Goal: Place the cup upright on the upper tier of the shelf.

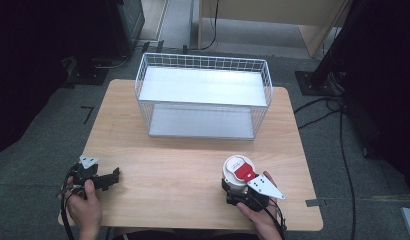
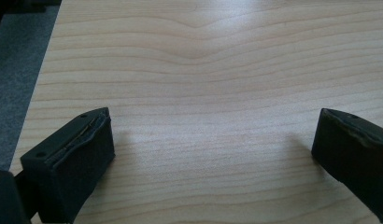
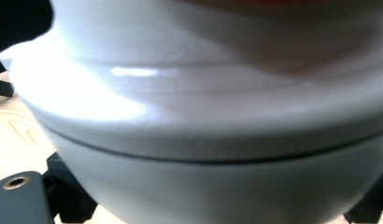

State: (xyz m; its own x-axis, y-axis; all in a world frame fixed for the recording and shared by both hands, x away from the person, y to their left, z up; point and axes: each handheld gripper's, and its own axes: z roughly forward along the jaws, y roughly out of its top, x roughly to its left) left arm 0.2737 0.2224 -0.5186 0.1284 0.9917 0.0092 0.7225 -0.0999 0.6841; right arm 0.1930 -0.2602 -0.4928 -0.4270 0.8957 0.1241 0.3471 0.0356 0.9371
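Note:
A white cup (image 1: 238,171) with a white lid and a red label on top stands on the wooden table (image 1: 173,170) at the front right. My right gripper (image 1: 236,190) is shut on the cup's lower body. In the right gripper view the cup (image 3: 203,116) sits very close and blurred, with the black jaws just showing at the bottom corners. My left gripper (image 1: 111,178) rests low over the table's front left corner, open with nothing between its fingers. The left gripper (image 2: 213,130) view shows both jaws wide apart over bare wood.
A white wire basket shelf (image 1: 203,62) with two tiers stands at the back middle of the table. Black stands and cables sit on the grey floor around the table. The table's left edge (image 2: 40,79) lies close to my left gripper.

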